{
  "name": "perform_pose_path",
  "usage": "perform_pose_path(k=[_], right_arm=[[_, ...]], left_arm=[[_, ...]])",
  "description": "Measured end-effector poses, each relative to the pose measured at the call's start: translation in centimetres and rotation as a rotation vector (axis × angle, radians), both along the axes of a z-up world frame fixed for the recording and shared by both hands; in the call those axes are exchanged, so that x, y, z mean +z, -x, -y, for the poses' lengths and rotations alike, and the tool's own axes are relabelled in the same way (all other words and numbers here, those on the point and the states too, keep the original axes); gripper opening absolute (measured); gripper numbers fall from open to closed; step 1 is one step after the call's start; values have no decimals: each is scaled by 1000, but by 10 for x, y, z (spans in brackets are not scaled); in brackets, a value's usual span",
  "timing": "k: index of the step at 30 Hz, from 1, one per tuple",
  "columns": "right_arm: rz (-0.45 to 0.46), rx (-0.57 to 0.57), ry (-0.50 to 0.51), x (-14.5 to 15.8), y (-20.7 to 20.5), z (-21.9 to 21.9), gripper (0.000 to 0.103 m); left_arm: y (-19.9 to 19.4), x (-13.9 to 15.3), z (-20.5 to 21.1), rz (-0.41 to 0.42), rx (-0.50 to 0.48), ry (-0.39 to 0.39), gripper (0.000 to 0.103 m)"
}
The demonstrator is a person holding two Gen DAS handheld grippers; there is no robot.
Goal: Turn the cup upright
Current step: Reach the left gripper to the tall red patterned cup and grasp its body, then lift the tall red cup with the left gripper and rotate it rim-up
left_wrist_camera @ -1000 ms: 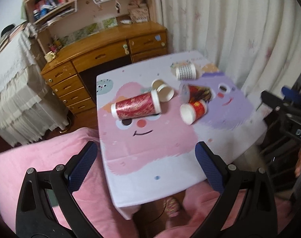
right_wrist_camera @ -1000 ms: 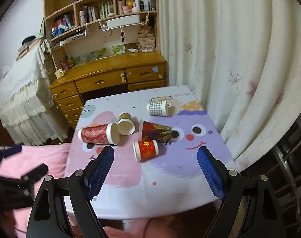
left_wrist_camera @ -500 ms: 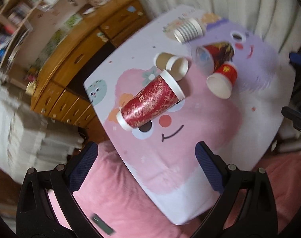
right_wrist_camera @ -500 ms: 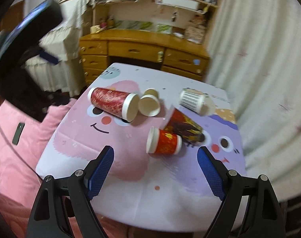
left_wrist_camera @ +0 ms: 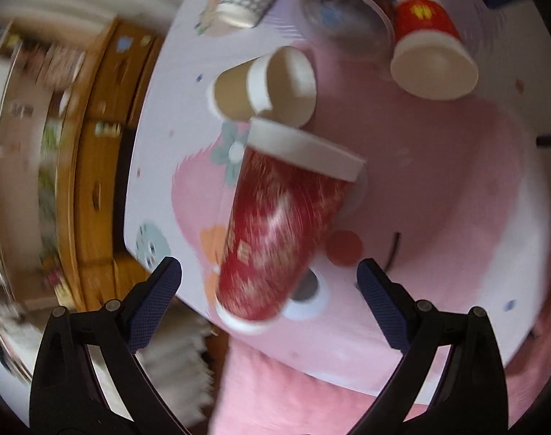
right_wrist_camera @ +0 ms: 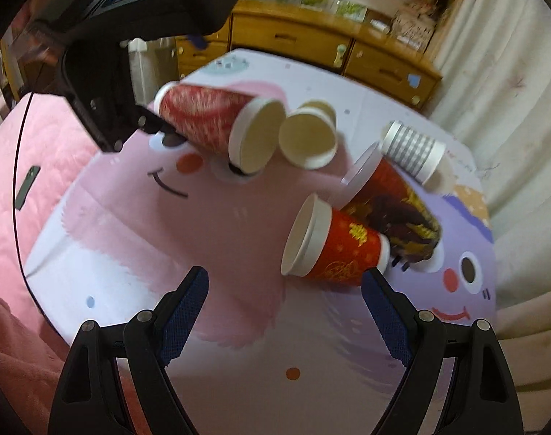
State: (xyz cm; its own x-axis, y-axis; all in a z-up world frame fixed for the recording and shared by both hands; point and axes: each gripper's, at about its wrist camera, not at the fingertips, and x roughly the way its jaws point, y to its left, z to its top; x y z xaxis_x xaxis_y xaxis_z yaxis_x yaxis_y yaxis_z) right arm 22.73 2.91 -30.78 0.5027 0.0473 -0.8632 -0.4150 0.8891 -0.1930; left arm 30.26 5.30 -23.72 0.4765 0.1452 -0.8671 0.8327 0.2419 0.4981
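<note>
We are holding the left gripper (left_wrist_camera: 269, 282) spread wide, gripping nothing, and the tall red cup (left_wrist_camera: 279, 232) is lying on its side directly between and just ahead of its two blue-padded fingers (left_wrist_camera: 155, 301). The cup's narrow base is pointing back toward us at six o'clock and its white-rimmed mouth is aiming away at about one o'clock. The view is blurring here, so we cannot tell whether either pad is touching the cup.

We are keeping the right gripper (right_wrist_camera: 284, 304) just as wide apart and empty, hovering over the table (right_wrist_camera: 130, 261) with its pink-and-purple cartoon cloth. From this side the tall red cup (right_wrist_camera: 206, 123) is lying well away at eleven o'clock — the black body of the left gripper (right_wrist_camera: 105, 83) is sitting right at its base.

Further out, a small tan cup (right_wrist_camera: 308, 137) is lying just beside the tall cup's mouth. A short red cup (right_wrist_camera: 333, 250) is lying on its side at one o'clock, close to the right finger, touching a dark red-and-gold cup (right_wrist_camera: 395, 214) behind it. A grey checked cup (right_wrist_camera: 413, 152) is lying beyond those. A wooden desk (right_wrist_camera: 311, 36) is standing past the table — pale curtains (right_wrist_camera: 511, 90) are hanging at two o'clock.
</note>
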Motion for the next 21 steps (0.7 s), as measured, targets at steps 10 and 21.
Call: perform_pose_path(k=[10,21], right_arm=[[-49,-32,14,-42,-34,17,88],[-59,-131,8,-43,-65,41,88]], left_arm=[[-40,-60,19,-115,-118,-33,97],[-65,-71,23,-186,-106,-24,77]])
